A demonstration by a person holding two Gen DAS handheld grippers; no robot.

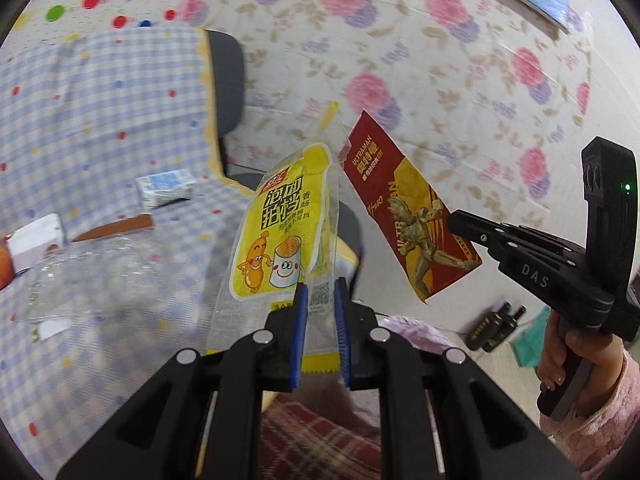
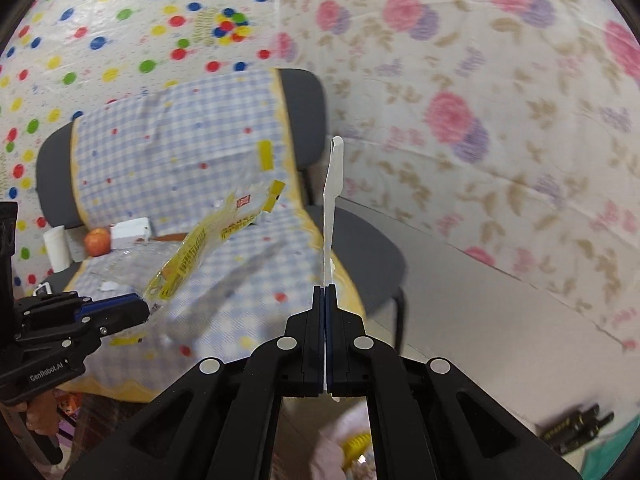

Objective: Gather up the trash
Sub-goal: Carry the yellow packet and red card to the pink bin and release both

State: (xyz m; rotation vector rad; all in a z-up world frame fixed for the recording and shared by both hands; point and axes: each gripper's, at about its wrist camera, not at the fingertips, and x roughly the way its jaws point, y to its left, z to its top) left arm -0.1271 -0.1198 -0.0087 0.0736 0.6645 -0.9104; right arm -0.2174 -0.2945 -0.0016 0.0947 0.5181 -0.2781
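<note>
- Left gripper (image 1: 321, 300): fingers clamp the yellow sausage wrapper (image 1: 280, 224), above the chair (image 1: 228, 76)
- Right gripper (image 2: 325, 292): fingers fully closed on the red Ultraman wrapper (image 1: 416, 216), beside the chair

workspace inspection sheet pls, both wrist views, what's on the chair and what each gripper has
surface: chair under a blue checked cloth
job's things: yellow sausage wrapper and red card packet, both lifted off the chair
clutter: clear plastic, milk carton, white box, apple, paper cup
grippers: left gripper shut on the wrapper; right gripper shut on the packet
cables: nothing seen
surroundings: floral sheet; teal mask on the floor
</note>
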